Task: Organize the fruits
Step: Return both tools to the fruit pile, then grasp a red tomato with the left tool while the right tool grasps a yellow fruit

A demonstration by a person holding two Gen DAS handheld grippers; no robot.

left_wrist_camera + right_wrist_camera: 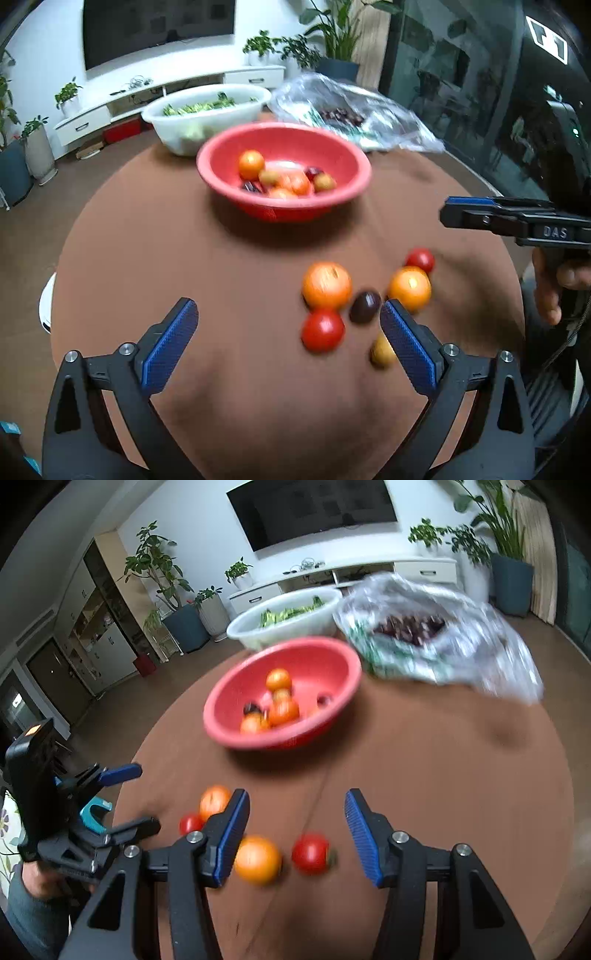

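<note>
A red bowl (284,173) (284,690) holds several small oranges, tomatoes and dark fruits. Loose on the brown table lie two oranges (327,285) (410,288), two red tomatoes (322,330) (420,260), a dark plum (365,306) and a small yellowish fruit (382,352). My left gripper (288,332) is open and empty above the table, just left of these fruits. My right gripper (295,823) is open and empty; an orange (257,859) and a tomato (310,853) lie below between its fingers. It also shows in the left wrist view (465,216).
A white basin (207,110) with green vegetables stands behind the red bowl. A clear plastic bag (351,110) with dark fruit lies at the back right. The round brown table (221,406) ends close on the left. The left gripper (125,801) shows at the right view's left edge.
</note>
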